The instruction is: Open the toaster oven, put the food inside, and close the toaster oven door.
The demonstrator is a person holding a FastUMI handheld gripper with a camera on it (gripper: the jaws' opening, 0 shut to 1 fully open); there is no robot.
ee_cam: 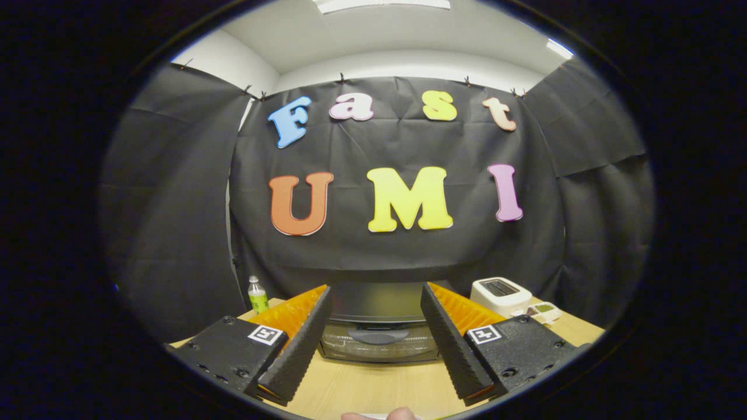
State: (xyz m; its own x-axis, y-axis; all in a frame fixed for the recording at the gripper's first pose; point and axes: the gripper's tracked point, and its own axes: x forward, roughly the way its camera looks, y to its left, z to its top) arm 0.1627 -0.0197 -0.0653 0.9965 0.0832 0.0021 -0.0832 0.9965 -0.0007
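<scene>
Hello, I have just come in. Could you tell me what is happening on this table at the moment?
A person is holding the hand-held gripper over a wooden table, aimed at a toaster oven just ahead of its fingers. The fingers are spread open and grip nothing. The oven door looks closed, so the task seems to be at its start. A small bottle stands to the left of the oven, and a white toaster to its right. A fingertip shows at the near table edge.

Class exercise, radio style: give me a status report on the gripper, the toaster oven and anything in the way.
Gripper open, holding nothing. Toaster oven straight ahead between the fingers, door closed. Table bare up to it; bottle and white toaster stand off to the sides.
</scene>
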